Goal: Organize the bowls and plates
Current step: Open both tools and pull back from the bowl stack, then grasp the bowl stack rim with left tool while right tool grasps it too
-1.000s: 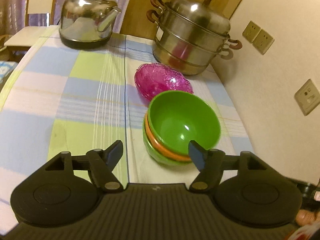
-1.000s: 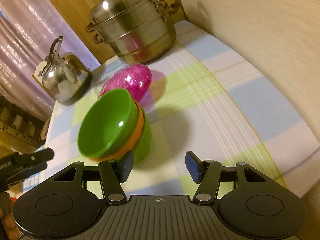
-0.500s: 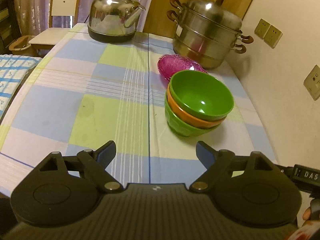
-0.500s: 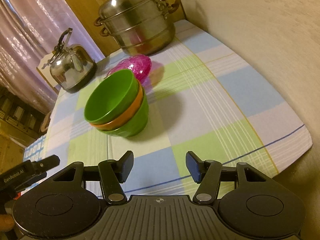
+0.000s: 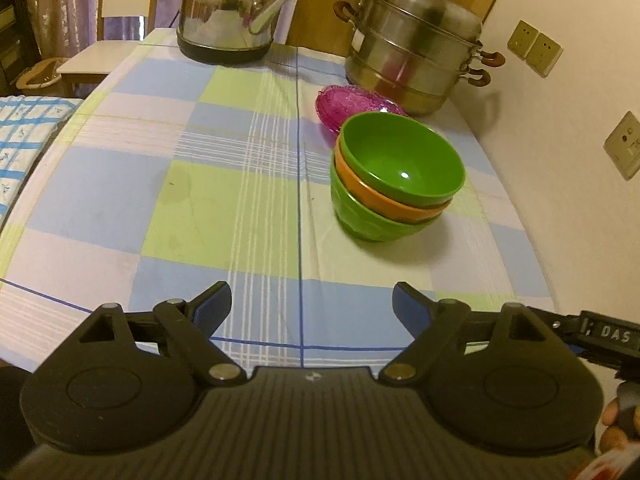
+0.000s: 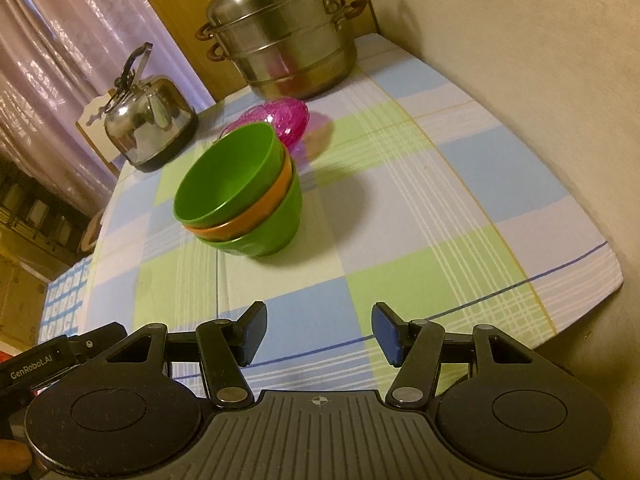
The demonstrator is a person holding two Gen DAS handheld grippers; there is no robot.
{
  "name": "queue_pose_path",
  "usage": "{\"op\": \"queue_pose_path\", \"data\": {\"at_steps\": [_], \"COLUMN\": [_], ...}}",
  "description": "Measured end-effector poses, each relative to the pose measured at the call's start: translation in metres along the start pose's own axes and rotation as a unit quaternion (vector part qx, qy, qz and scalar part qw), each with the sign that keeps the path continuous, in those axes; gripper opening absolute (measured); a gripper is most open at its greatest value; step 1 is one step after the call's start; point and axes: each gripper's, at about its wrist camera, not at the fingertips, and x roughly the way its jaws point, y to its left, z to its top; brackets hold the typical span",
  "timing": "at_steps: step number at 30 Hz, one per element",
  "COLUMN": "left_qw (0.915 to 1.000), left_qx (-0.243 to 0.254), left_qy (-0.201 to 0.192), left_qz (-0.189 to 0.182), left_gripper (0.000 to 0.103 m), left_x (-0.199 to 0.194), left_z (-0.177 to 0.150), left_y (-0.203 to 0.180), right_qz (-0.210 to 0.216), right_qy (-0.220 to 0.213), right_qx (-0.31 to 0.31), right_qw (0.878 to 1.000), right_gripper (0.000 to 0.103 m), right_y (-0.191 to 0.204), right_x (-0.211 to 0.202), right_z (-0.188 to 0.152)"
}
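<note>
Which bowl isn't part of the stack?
The pink glass bowl. It sits alone behind the stack of green and orange bowls, by the steamer pot.

Left wrist view: looks forward and steeply down along the left gripper from just off the near edge of the table, facing its far edge; the kettle stands far left, the steamer pot far right by the wall. Right wrist view: set at the same near edge, further toward the wall side, tilted, looking over the right gripper toward the far edge. Shared field: the stacked bowls, pink dish, kettle, steamer pot and checked cloth. Each camera catches the other tool at its margin.
</note>
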Motion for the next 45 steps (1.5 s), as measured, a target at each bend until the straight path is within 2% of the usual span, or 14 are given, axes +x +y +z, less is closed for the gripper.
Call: {"op": "queue_pose_path", "data": {"at_steps": [10, 16, 21, 31, 38, 45], "left_qw": [0.9999, 0.9996, 0.9991, 0.9989, 0.9982, 0.9973], "left_qx": [-0.004, -0.01, -0.02, -0.024, -0.037, -0.042], "left_qy": [0.006, 0.01, 0.013, 0.01, 0.014, 0.016], "left_qz": [-0.007, -0.025, -0.035, -0.039, -0.045, -0.058], "left_gripper": [0.086, 0.086, 0.086, 0.086, 0.086, 0.083], "left_x": [0.006, 0.011, 0.017, 0.034, 0.054, 0.078], "left_z": [0.0, 0.006, 0.014, 0.032, 0.054, 0.083], "left_y": [-0.001, -0.002, 0.001, 0.002, 0.006, 0.001], "right_qz": [-0.006, -0.017, -0.003, -0.002, 0.015, 0.035], "right_qy": [-0.005, -0.027, 0.0, 0.011, 0.009, 0.003], "right_qx": [0.009, -0.016, 0.015, 0.02, 0.022, 0.017], "right_qw": [1.0, 0.999, 1.0, 1.0, 1.0, 0.999], "right_gripper": [0.058, 0.058, 0.058, 0.058, 0.058, 0.058], "right_y": [-0.003, -0.003, -0.008, -0.002, 0.003, 0.012], "right_x": [0.004, 0.006, 0.014, 0.031, 0.042, 0.061], "right_z": [-0.002, 0.001, 0.014, 0.035, 0.053, 0.085]}}
